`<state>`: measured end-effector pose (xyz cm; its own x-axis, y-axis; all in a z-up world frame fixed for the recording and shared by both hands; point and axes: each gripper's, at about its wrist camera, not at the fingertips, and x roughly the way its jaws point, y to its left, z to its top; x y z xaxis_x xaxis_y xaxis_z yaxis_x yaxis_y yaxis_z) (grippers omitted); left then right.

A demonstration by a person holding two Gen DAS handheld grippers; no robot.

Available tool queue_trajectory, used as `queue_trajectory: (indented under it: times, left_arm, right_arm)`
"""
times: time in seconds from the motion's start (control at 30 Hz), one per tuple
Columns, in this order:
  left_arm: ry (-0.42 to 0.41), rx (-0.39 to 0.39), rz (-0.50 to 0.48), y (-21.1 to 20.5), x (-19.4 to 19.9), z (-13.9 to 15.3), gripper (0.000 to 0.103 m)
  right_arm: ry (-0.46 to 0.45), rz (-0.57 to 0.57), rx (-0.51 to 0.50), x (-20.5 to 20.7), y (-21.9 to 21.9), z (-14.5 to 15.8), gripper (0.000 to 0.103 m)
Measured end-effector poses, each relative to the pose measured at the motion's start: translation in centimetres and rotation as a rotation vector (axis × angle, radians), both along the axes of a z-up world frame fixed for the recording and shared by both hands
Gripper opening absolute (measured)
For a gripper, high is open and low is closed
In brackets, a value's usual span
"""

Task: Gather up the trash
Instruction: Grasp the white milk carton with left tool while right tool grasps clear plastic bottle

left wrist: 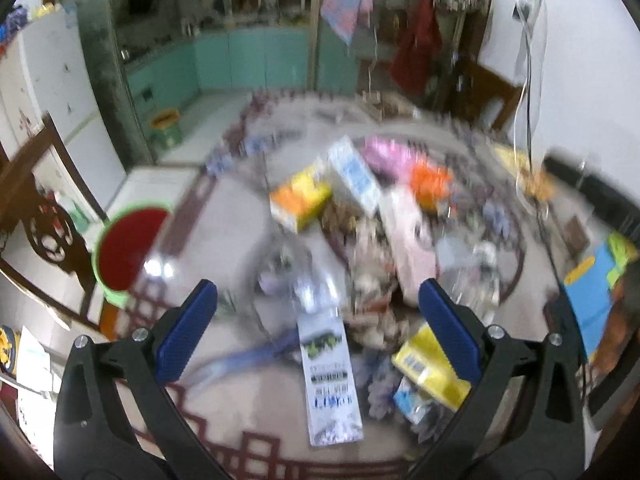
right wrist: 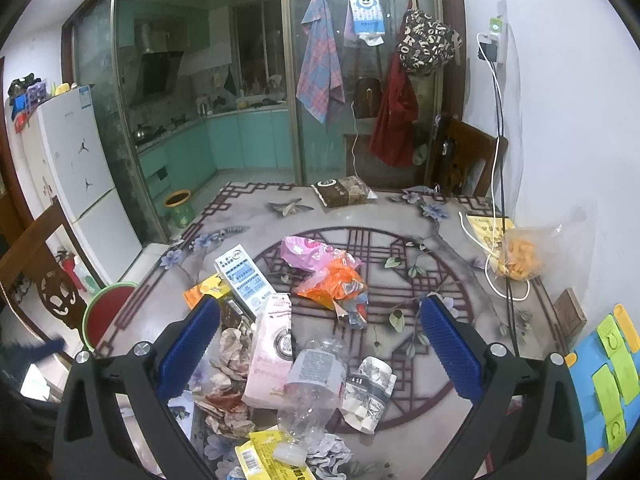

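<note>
Where trash (right wrist: 304, 344) litters it, the patterned table (right wrist: 420, 420) faces a kitchen (right wrist: 224, 120).

In the right wrist view the trash heap sits at lower centre on the table (right wrist: 400, 208). A bottle (right wrist: 316, 376) lies at the bottom, a carton (right wrist: 270, 354) just left of it and a crumpled wrapper (right wrist: 370, 392) just right. A box (right wrist: 243, 278) lies behind the carton, bags (right wrist: 324, 268) to its right. A bin (right wrist: 104, 312) stands off the table's left edge.

Left tool (left wrist: 318, 316) and right tool (right wrist: 320, 328) both gape wide, holding nothing.
</note>
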<state>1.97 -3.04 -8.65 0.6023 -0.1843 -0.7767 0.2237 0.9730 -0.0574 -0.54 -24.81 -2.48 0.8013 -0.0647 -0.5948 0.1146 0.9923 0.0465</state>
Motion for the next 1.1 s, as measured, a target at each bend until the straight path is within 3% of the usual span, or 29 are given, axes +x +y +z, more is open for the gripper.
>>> queue_trajectory:
  times: [0.13, 0.33, 0.47, 0.53, 0.57, 0.63, 0.73, 0.93, 1.1]
  left_arm:
    - [0.14, 0.049, -0.04, -0.9, 0.2, -5.4, 0.081]
    - [0.314, 0.018, -0.059, -1.0, 0.8, -10.9, 0.058]
    - [0.356, 0.033, -0.058, -1.0, 0.7, -12.8, 0.049]
    - [0.353, 0.027, -0.054, -0.7, 0.8, -12.8, 0.047]
    - [0.347, 0.024, -0.053, -0.5, 0.8, -12.6, 0.047]
    - [0.311, 0.013, -0.037, 0.1, 1.0, -11.5, 0.047]
    - [0.232, 0.012, -0.008, 1.0, 1.5, -8.8, 0.047]
    - [0.039, 0.057, 0.043, 2.5, 1.5, -1.9, 0.047]
    - [-0.073, 0.073, 0.08, 4.0, 1.5, 2.3, 0.047]
  right_arm:
    - [0.023, 0.004, -0.006, 0.6, -0.2, -0.7, 0.096]
    - [0.094, 0.062, 0.041, 1.7, -0.5, -2.2, 0.096]
    - [0.148, 0.096, 0.076, 2.4, -0.5, -3.8, 0.094]
    - [0.199, 0.108, 0.108, 3.2, -0.8, -5.3, 0.086]
    - [0.221, 0.112, 0.124, 3.4, -0.9, -5.9, 0.082]
    - [0.28, 0.126, 0.156, 4.2, -0.9, -7.7, 0.066]
    - [0.353, 0.144, 0.164, 5.5, -0.4, -10.1, 0.055]
    - [0.486, 0.108, 0.18, 7.3, -0.3, -14.2, 0.057]
    - [0.557, 0.092, 0.185, 8.3, -0.3, -16.4, 0.058]
